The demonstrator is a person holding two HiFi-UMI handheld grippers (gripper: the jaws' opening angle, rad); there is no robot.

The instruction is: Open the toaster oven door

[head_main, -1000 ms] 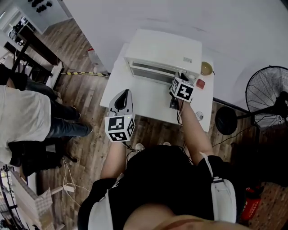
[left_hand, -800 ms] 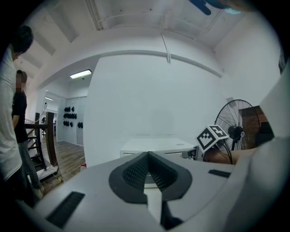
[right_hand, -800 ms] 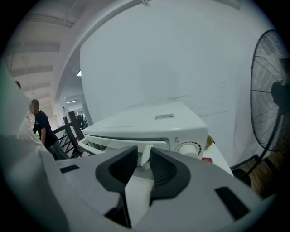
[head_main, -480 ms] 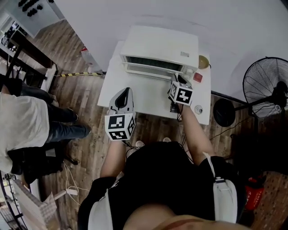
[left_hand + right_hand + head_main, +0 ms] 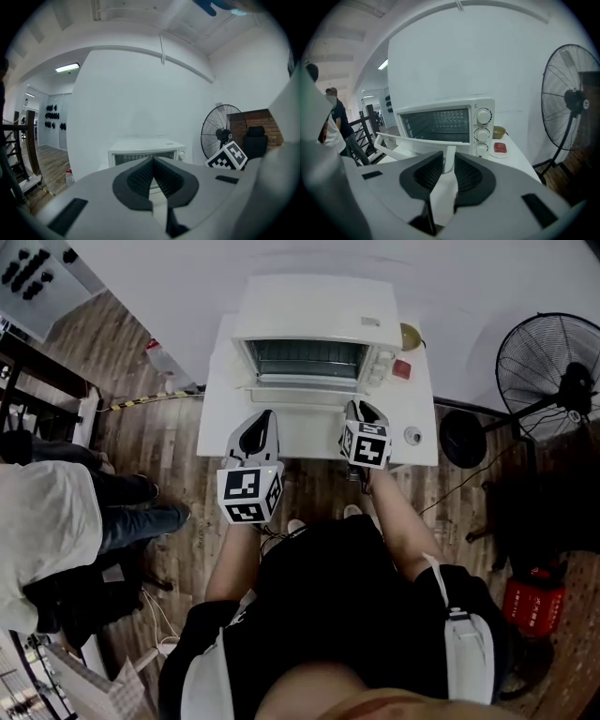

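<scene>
White table (image 5: 412, 448) holds the toaster oven (image 5: 314, 310) at twelve o'clock, and we judge the job nearly done: its door (image 5: 302, 393) hangs well down, its handle (image 5: 449, 155) clamped in our right tongs (image 5: 361, 409), whose jaws have just been closing, while our left tongs (image 5: 153, 161), at seven o'clock of the door, sit closed on nothing.

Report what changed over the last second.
The right gripper pulled back toward the person, swinging the toaster oven door from nearly closed to wide open. The door handle is between its jaws, which have just closed a little further. The left gripper stayed shut and empty; the toaster oven stayed put on the table.
</scene>
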